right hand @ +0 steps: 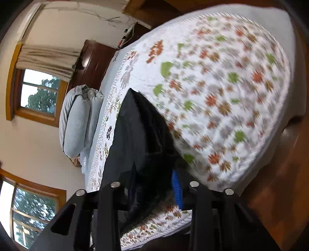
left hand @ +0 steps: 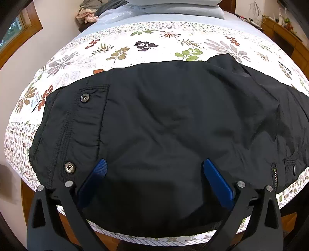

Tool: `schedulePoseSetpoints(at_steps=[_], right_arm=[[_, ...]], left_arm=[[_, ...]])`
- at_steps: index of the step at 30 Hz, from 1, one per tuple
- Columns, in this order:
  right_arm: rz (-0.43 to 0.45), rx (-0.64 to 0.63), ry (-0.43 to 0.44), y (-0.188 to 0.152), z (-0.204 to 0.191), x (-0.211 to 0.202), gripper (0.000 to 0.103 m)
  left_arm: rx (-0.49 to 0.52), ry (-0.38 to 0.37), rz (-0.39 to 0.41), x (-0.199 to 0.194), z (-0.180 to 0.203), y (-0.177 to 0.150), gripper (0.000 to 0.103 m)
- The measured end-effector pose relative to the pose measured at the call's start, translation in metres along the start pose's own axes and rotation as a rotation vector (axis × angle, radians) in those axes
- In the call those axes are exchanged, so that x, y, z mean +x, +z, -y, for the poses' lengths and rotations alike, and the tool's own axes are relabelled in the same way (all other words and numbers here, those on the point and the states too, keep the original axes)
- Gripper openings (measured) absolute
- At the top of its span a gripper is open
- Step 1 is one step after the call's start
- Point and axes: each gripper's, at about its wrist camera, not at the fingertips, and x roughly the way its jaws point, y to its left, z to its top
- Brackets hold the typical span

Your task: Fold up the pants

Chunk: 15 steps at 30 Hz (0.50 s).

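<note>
Black pants (left hand: 164, 119) lie spread across a floral bedspread (left hand: 119, 42), waistband and metal snaps toward the left. My left gripper (left hand: 154, 162) hovers over their near part, open, its blue fingers (left hand: 216, 181) wide apart with the cloth lying flat beneath them. In the tilted, blurred right wrist view, a bunched fold of the pants (right hand: 139, 135) rises from the bedspread (right hand: 222, 86) into my right gripper (right hand: 153, 181). Its jaws stand narrow with dark cloth filling the gap. One blue finger (right hand: 176, 189) shows; cloth hides the other.
Folded grey-blue bedding (left hand: 181, 7) and a heap of clothes (left hand: 88, 11) lie at the head of the bed. A wooden cabinet (left hand: 283, 36) stands at the right, windows (right hand: 38, 92) on the wall. Wooden floor (right hand: 280, 183) borders the bed's edge.
</note>
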Motion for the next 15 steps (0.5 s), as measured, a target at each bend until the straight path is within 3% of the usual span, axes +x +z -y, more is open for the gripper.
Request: schedulePoseSetpoints(at_steps=[5,8,11,15], right_arm=[[0.011,-0.059,-0.011,0.013,-0.022,0.004,0.025],[-0.004,-0.086,-0.121,0.010,-0.024,0.012,0.024],[0.037,-0.110,-0.110,0.007,-0.037,0.008,0.023],[0.076,-0.323,-0.145,0.002,-0.101,-0.001,0.022]], left_arm=[[-0.011,0.009,0.002,0.003,0.001,0.002,0.101],[-0.011,0.019,0.006,0.003,0.002,0.002,0.101],[-0.011,0.008,0.006,0.003,0.001,0.001,0.101],[-0.002,0.002,0.003,0.004,0.000,0.002,0.101]])
